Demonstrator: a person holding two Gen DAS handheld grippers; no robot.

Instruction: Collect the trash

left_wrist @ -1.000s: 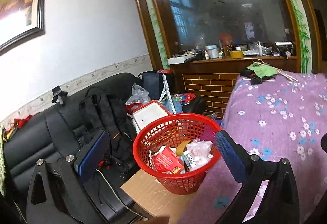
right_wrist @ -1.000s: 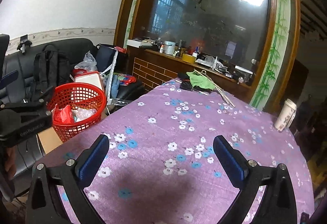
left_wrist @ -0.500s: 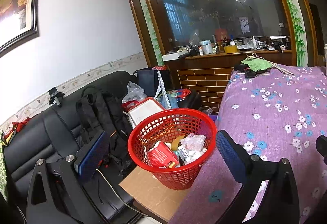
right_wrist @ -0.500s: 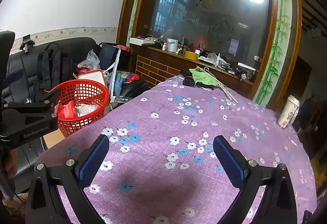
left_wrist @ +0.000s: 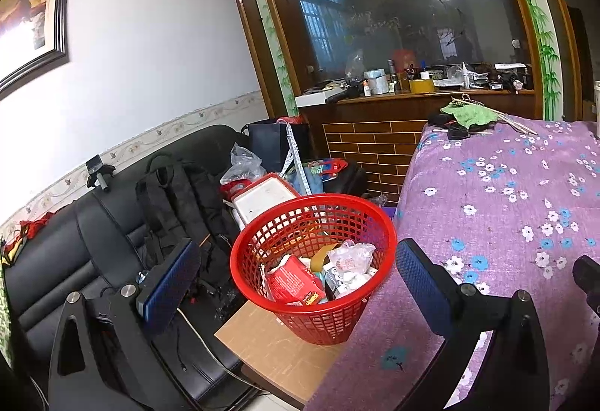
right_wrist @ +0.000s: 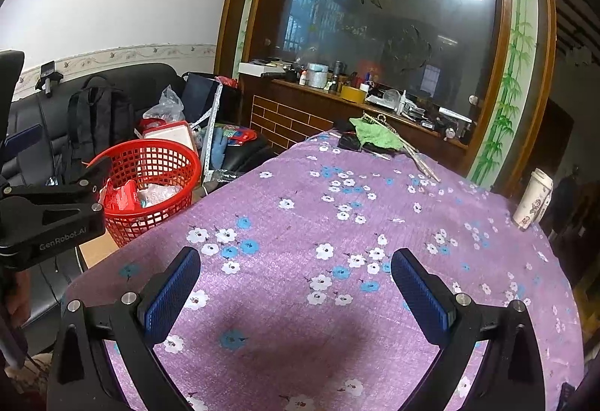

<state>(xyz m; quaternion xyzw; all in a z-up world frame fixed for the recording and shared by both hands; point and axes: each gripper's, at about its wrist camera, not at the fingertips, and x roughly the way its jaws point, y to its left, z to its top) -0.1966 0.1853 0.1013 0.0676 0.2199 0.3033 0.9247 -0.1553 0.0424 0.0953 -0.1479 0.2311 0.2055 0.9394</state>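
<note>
A red mesh basket (left_wrist: 262, 246) stands on a cardboard sheet (left_wrist: 270, 343) beside the table's left edge; it also shows in the right wrist view (right_wrist: 165, 156). It holds a red carton (left_wrist: 294, 285), a crumpled white wrapper (left_wrist: 350, 255) and other scraps. My left gripper (left_wrist: 296, 278) is open and empty, just short of the basket. My right gripper (right_wrist: 294, 289) is open and empty above the purple flowered tablecloth (right_wrist: 375, 223). The left gripper's body (right_wrist: 48, 216) shows at the left of the right wrist view.
A paper cup (right_wrist: 532, 199) stands at the table's right edge. A green cloth (right_wrist: 375, 135), dark items and sticks lie at the far end. A black sofa (left_wrist: 75, 242) with a backpack (left_wrist: 180, 201) and bags is on the left. A cluttered wooden counter (left_wrist: 412, 92) is behind.
Both grippers have risen and drawn back a little, so the basket and table sit lower in view. Both jaws stay open and empty.
</note>
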